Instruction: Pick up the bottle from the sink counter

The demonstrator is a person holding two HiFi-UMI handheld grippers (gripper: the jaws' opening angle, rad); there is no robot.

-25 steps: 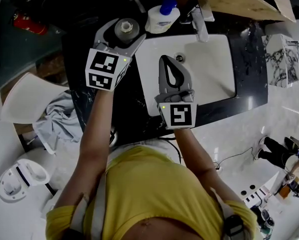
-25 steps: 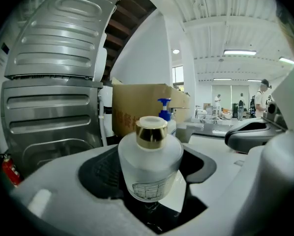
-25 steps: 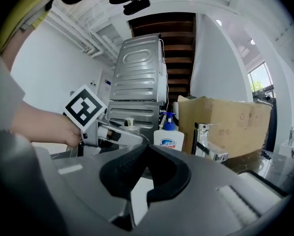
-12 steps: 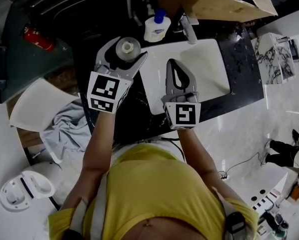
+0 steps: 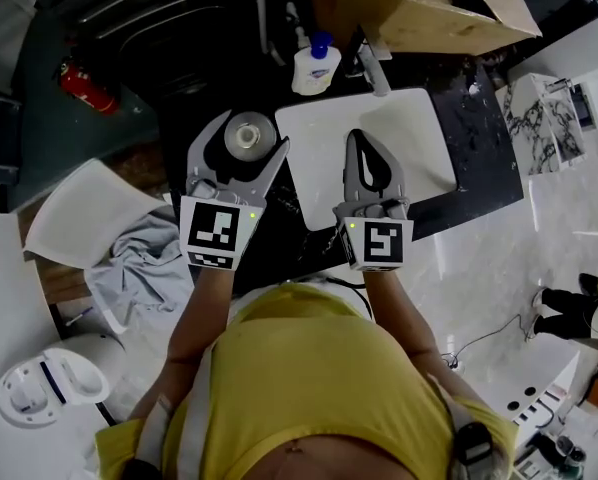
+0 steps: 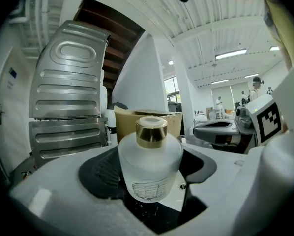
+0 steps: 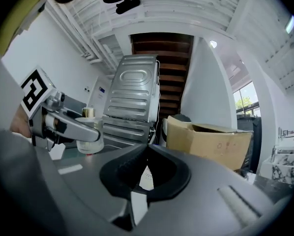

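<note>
The left gripper (image 5: 242, 138) is clamping the bottle (image 5: 249, 136), with both jaws pressing on its frosted sides and the gold cap (image 6: 151, 131) pointing up. The bottle is sitting upright over the dark counter (image 5: 479, 138), just left of the white sink (image 5: 309, 128); I cannot tell whether it is off the surface. The right gripper (image 5: 364, 140) is hovering over the basin, its jaws closed together and holding nothing. Behind the sink, a soap bottle (image 5: 314, 66) is standing beside a box (image 5: 419, 13).
</note>
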